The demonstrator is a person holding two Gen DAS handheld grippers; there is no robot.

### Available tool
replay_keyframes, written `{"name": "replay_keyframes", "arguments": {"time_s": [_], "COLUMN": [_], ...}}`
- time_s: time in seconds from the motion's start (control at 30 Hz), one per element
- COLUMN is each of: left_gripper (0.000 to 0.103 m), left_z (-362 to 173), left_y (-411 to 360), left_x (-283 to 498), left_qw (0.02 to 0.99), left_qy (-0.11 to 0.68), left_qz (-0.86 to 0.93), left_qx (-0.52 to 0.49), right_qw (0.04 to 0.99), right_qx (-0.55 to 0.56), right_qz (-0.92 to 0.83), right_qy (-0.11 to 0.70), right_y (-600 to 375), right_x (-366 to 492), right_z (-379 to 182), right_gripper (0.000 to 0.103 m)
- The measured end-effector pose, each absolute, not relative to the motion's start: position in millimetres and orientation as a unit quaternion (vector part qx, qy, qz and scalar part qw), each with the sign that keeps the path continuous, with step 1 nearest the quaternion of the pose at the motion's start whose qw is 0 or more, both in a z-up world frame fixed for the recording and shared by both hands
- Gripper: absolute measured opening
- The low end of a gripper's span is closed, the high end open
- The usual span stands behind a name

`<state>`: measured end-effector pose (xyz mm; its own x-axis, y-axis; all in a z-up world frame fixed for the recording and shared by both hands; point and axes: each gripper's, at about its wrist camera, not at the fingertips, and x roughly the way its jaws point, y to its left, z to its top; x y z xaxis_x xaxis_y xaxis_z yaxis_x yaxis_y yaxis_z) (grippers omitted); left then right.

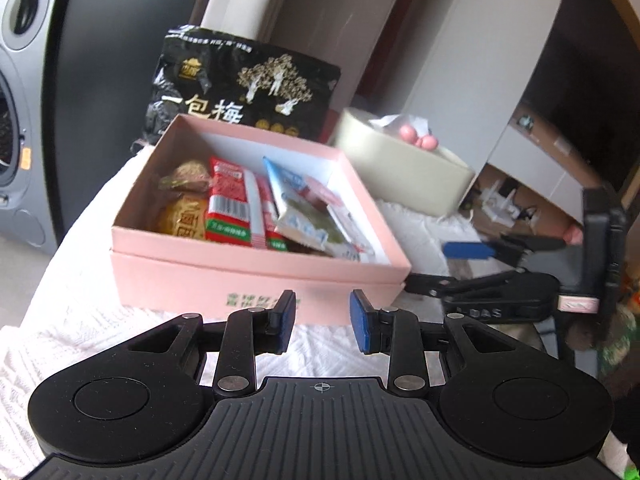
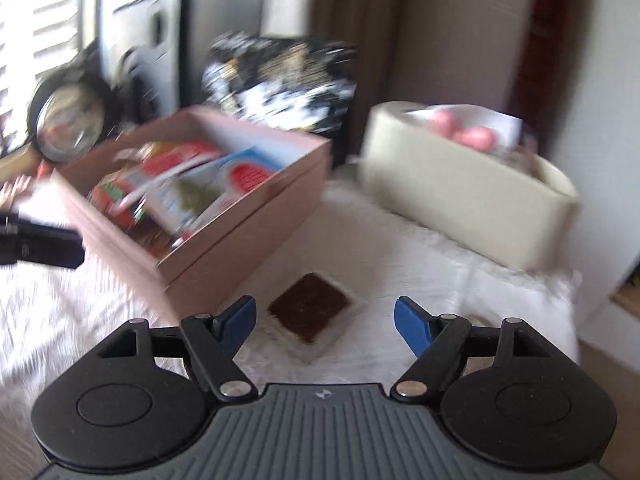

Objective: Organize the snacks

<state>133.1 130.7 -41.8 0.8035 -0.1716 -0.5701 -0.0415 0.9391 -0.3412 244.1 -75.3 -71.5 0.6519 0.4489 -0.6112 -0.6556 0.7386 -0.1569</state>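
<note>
A pink box (image 1: pixel 256 276) stands on the white cloth and holds several snacks: red packets (image 1: pixel 234 208), a round pastry (image 1: pixel 182 218) and light blue packets (image 1: pixel 298 208). My left gripper (image 1: pixel 323 322) is open and empty just in front of the box's near wall. In the right wrist view the box (image 2: pixel 240 236) is at the left. A brown square snack in clear wrap (image 2: pixel 310 312) lies on the cloth beside the box. My right gripper (image 2: pixel 325 320) is open around it, just above. It also shows in the left wrist view (image 1: pixel 448 266), right of the box.
A black snack bag (image 1: pixel 244 88) leans behind the box. A cream tissue holder (image 1: pixel 400 164) with pink balls stands at the back right. A washing machine (image 1: pixel 16 100) is at the far left. The white cloth (image 2: pixel 420 280) covers the table.
</note>
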Motion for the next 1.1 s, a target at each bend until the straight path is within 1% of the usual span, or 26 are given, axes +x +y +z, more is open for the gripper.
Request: {"name": "replay_keyframes", "arguments": {"time_s": [0.07,0.17,0.23,0.27,0.3,0.53,0.63,0.77,0.87,0.9,0.97,1.0,1.1], "left_gripper": [0.034,0.034,0.034,0.034,0.034,0.034,0.034,0.034,0.034,0.034,0.034,0.034,0.034], "left_z": [-44,-47,-50,-52,-54,-61,-59,-54,-49,-49,-47,-46,-44], "left_y": [133,134,132,132,131,125,120,112,104,102,96,94,92], "left_x": [132,131,131,132,133,134,133,129,126,125,122,121,114], "left_qw": [0.932,0.930,0.927,0.926,0.924,0.919,0.919,0.921,0.923,0.923,0.923,0.924,0.926], "left_qy": [0.314,0.320,0.326,0.329,0.331,0.340,0.341,0.335,0.330,0.330,0.333,0.334,0.334], "left_qz": [-0.028,-0.026,-0.027,-0.029,-0.030,-0.038,-0.043,-0.053,-0.062,-0.064,-0.067,-0.068,-0.068], "left_qx": [-0.176,-0.181,-0.183,-0.185,-0.186,-0.193,-0.193,-0.192,-0.189,-0.186,-0.178,-0.174,-0.163], "right_qw": [0.881,0.868,0.860,0.860,0.860,0.867,0.870,0.859,0.841,0.834,0.815,0.809,0.830], "right_qx": [-0.203,-0.195,-0.183,-0.169,-0.158,-0.148,-0.114,-0.076,-0.075,-0.078,-0.088,-0.098,-0.128], "right_qz": [0.323,0.346,0.357,0.361,0.360,0.359,0.366,0.402,0.431,0.440,0.468,0.473,0.449], "right_qy": [0.280,0.298,0.316,0.319,0.324,0.314,0.311,0.308,0.318,0.322,0.331,0.333,0.304], "right_y": [-67,-62,-60,-61,-62,-82,-102,-120,-119,-117,-114,-112,-113], "right_x": [253,272,283,287,289,266,250,218,188,179,162,156,147], "right_z": [-79,-86,-93,-94,-94,-78,-62,-41,-43,-47,-56,-59,-57], "right_gripper": [0.077,0.074,0.070,0.066,0.057,0.057,0.057,0.057,0.058,0.058,0.063,0.068,0.069]}}
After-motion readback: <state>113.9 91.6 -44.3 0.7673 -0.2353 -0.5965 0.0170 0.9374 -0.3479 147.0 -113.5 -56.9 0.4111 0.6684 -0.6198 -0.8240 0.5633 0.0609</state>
